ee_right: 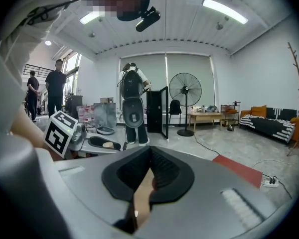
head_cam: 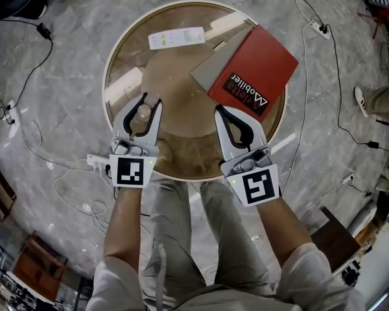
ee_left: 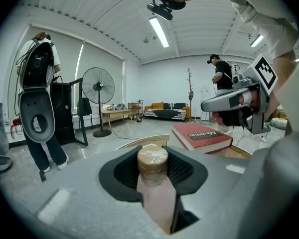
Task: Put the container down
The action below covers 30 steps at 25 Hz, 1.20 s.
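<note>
a red book (head_cam: 254,70) is laid at the round table's (head_cam: 181,112) 2 o'clock, a white remote (head_cam: 176,38) at 12 o'clock.

Both forearms reach forward, side by side, well apart. Left gripper (head_cam: 148,102): jaws partly apart, pads clamped on the container (head_cam: 143,113). Right gripper (head_cam: 220,112): jaws closed, tips touching, nothing held between them.

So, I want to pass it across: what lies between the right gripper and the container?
Nothing. In the head view only bare table separates the right gripper from the container held in the left gripper.
</note>
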Tool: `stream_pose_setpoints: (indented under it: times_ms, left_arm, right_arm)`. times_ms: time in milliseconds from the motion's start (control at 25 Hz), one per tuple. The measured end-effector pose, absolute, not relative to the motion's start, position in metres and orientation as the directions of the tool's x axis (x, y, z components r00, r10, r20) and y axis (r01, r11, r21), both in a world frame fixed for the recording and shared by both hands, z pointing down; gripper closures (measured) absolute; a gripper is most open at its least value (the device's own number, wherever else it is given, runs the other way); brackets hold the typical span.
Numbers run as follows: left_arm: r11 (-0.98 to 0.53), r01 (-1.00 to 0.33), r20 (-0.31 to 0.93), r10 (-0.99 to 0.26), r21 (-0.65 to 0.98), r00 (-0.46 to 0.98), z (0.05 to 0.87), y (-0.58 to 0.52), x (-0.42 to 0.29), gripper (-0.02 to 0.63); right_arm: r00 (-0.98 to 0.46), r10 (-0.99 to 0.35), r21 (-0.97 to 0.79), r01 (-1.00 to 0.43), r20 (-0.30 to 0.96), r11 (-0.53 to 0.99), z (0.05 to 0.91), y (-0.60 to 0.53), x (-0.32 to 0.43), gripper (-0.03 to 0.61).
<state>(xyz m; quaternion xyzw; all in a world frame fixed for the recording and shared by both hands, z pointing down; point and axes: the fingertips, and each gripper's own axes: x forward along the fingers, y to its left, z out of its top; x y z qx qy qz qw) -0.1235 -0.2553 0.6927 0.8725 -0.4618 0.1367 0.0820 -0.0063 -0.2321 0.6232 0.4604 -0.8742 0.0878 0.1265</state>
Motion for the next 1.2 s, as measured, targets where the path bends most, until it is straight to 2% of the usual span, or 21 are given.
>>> stream_pose_setpoints:
  times_ms: [560, 1200]
  left_arm:
    - [-0.590, -0.808, 0.329, -0.762, 0.003, 0.558, 0.745, -0.271, -0.119, 0.491]
    - [-0.602, -0.799, 0.294, -0.762, 0.009, 0.577, 0.747, -0.277, -0.119, 0.486]
  right_arm:
    - [-0.543, -0.777, -0.053, -0.829, 0.319, 0.557, 0.668, -0.236, -0.011, 0.577]
    - [-0.548, -0.769, -0.054, -0.824, 0.329, 0.564, 0.681, -0.238, -0.014, 0.575]
